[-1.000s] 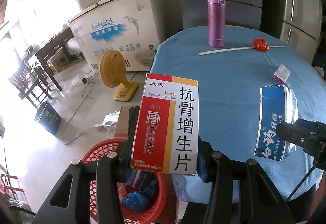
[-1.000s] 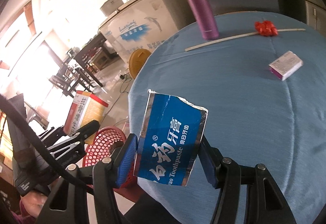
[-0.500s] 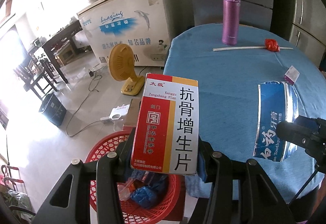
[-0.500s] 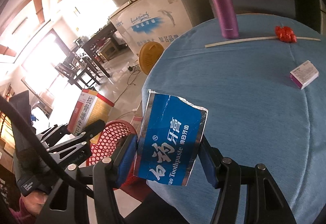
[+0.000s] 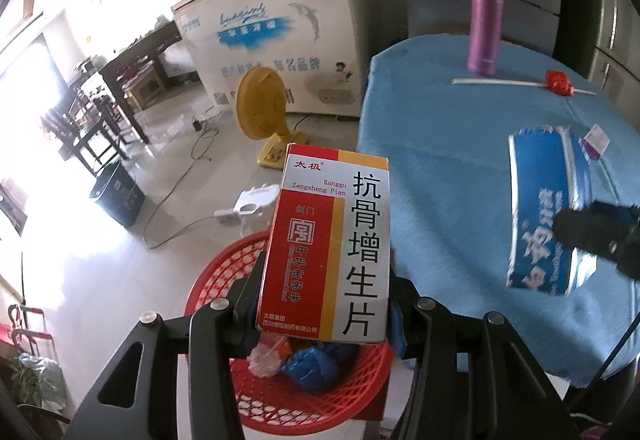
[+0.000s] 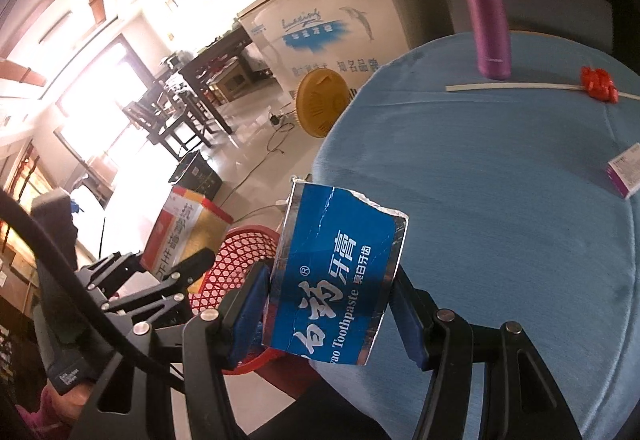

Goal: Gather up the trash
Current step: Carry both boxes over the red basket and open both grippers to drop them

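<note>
Red-and-white medicine box [image 5: 326, 252] sits pinched in left tongs [image 5: 324, 304]; right tongs [image 6: 326, 314] pinch blue toothpaste carton [image 6: 340, 272].

Both tools clamped – L [image 5: 326, 324], R [image 6: 326, 320] – angled down.

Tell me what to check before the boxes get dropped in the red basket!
1. Left gripper holds the medicine box: ok.
2. Right gripper holds the toothpaste box: ok.
3. Medicine box over the red basket: ok, it looks so.
4. Toothpaste box over the basket: not ok, it looks nearer the blue table.
5. Room left in the basket: ok.
6. Small purple box collected: not ok, on the table.
</note>
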The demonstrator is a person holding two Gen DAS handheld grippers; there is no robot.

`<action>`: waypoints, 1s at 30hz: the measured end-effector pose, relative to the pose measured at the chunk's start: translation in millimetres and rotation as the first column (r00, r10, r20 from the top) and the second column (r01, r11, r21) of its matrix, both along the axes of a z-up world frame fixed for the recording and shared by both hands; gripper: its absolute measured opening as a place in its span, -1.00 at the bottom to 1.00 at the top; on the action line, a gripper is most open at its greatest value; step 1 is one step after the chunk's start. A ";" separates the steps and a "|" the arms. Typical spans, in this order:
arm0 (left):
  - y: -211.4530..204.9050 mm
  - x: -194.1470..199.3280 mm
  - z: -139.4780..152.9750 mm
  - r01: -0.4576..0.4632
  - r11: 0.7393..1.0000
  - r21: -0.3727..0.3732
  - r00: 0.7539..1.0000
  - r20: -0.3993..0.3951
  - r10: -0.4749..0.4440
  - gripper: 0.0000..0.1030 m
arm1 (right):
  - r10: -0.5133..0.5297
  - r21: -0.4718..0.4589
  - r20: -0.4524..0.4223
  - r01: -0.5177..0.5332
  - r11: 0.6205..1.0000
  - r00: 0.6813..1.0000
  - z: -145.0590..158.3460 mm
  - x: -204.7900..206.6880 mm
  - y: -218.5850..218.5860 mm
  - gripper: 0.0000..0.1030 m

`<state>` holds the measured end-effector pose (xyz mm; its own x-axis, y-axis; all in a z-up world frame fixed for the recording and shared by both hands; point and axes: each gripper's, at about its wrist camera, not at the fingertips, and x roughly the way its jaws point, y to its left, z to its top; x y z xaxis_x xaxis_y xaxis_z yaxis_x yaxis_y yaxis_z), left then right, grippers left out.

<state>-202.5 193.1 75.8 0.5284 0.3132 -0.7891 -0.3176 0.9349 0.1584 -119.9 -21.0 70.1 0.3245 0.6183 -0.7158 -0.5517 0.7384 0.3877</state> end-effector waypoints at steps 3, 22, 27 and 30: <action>11.1 -7.5 -10.1 -0.026 1.000 -0.003 0.999 -0.032 0.026 -0.02 | 0.020 0.004 -0.008 -0.020 1.000 1.000 0.1 -0.7 10.4 0.22; 58.4 -40.7 -49.5 -0.134 0.990 -0.035 0.979 -0.160 0.127 -0.02 | 0.194 -0.030 -0.074 -0.197 0.980 0.978 -22.5 -15.2 97.8 0.22; 70.7 -42.0 -52.6 -0.146 0.989 -0.032 0.977 -0.159 0.140 -0.02 | 0.209 -0.032 -0.086 -0.212 0.977 0.974 -26.0 -15.0 101.3 0.23; 74.7 -43.3 -54.5 -0.157 0.987 -0.031 0.975 -0.164 0.150 -0.02 | 0.215 -0.027 -0.100 -0.218 0.976 0.972 -27.7 -14.5 105.1 0.23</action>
